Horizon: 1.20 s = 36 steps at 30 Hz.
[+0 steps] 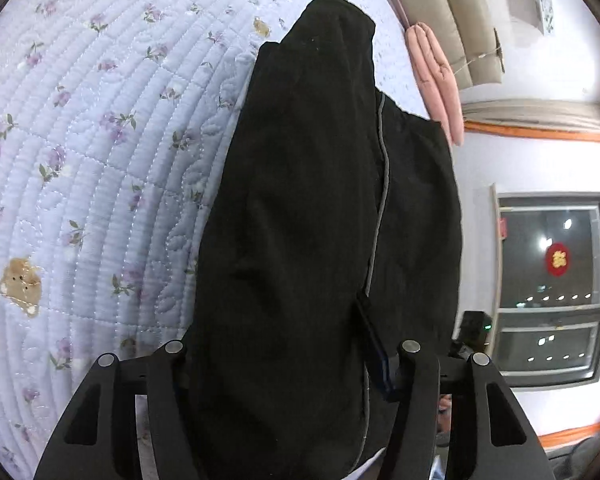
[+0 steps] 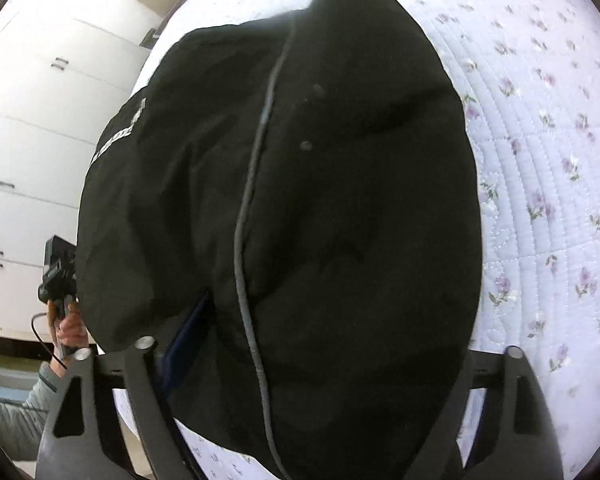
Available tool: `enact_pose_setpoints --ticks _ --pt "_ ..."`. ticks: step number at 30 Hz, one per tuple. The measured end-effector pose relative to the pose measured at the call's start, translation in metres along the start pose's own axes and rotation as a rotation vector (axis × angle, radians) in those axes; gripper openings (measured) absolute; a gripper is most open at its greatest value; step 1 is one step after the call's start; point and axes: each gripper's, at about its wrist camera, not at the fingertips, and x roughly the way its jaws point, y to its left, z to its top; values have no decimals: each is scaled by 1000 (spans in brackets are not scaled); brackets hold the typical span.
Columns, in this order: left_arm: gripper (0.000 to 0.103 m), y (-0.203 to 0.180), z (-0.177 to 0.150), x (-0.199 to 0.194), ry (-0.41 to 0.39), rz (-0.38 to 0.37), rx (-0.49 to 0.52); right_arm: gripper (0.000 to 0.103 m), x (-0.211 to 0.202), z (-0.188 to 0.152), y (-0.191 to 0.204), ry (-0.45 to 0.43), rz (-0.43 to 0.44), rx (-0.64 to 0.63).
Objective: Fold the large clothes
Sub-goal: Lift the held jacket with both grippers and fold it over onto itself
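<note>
A large black garment (image 1: 308, 208) with a grey piped seam hangs lengthwise in front of my left gripper (image 1: 292, 364), raised over the bed. Its near edge fills the gap between the left fingers, so the gripper looks shut on it. The same black garment (image 2: 320, 208) fills the right wrist view, with a reflective strip at its left side. It drapes over my right gripper (image 2: 312, 364) and hides the fingertips. A blue lining edge (image 2: 188, 340) shows by the right gripper's left finger.
A pale lilac floral quilt (image 1: 100, 160) covers the bed under the garment; it also shows in the right wrist view (image 2: 540, 160). A pink folded item (image 1: 436, 80) and beige headboard lie far right. A window (image 1: 552, 280) and white cupboards (image 2: 40, 140) stand beyond.
</note>
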Motion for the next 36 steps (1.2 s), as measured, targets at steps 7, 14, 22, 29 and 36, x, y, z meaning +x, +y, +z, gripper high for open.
enact_pose_setpoints --ticks 7,14,22,29,36 --pt "73 0 13 18 60 -22 -54 90 7 1 0 34 17 7" --pt "52 -39 14 19 -37 78 66 82 7 0 9 -40 6 -37" --pt "35 -129 -31 -21 -220 156 320 45 -34 -27 60 -159 -137 -204" --pt "35 -183 -78 -68 -305 135 462 42 -82 -70 109 -250 -192 -343" --pt "35 -191 -142 -127 -414 81 541 42 -133 -138 160 -357 -233 -456"
